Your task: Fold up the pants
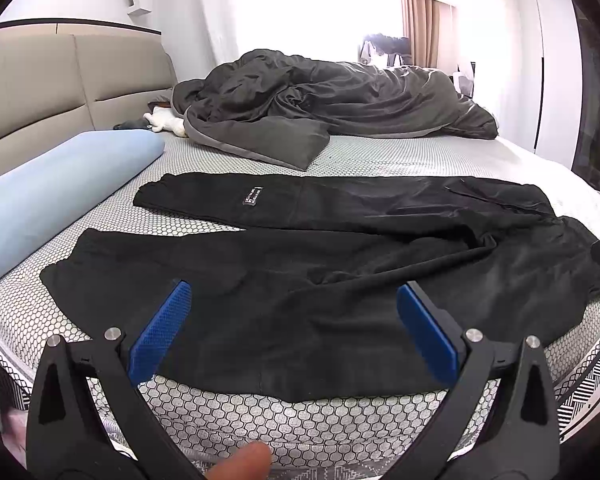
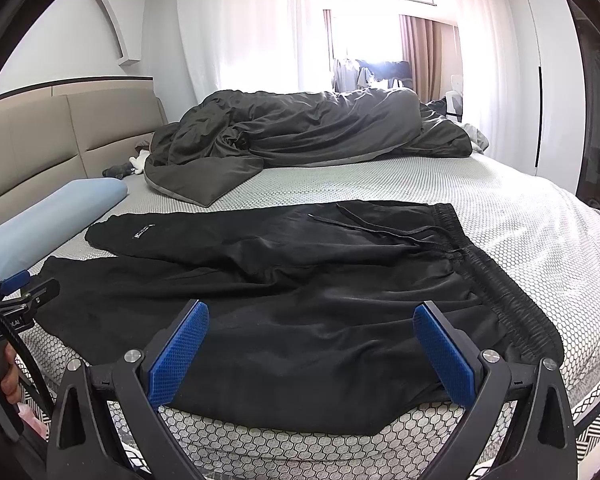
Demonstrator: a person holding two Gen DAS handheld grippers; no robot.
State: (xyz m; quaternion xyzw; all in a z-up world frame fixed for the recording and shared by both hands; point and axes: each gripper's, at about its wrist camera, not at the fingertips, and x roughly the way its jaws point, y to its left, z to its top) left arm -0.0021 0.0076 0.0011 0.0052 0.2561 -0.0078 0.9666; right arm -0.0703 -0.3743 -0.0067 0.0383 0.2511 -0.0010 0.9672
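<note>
Black pants (image 1: 300,276) lie spread flat on the bed, legs pointing left, elastic waistband with drawstring (image 2: 488,276) at the right. The two legs lie apart, the far one bearing a small label (image 1: 252,197). My left gripper (image 1: 292,320) is open and empty, hovering over the near leg close to the bed's front edge. My right gripper (image 2: 310,340) is open and empty, over the hip part near the waistband. The left gripper also shows at the left edge of the right wrist view (image 2: 20,288).
A light blue pillow (image 1: 60,196) lies left of the pants by the beige headboard (image 1: 60,80). A crumpled dark grey duvet (image 1: 332,100) fills the far side of the bed. The mattress (image 1: 300,412) edge is just below the grippers.
</note>
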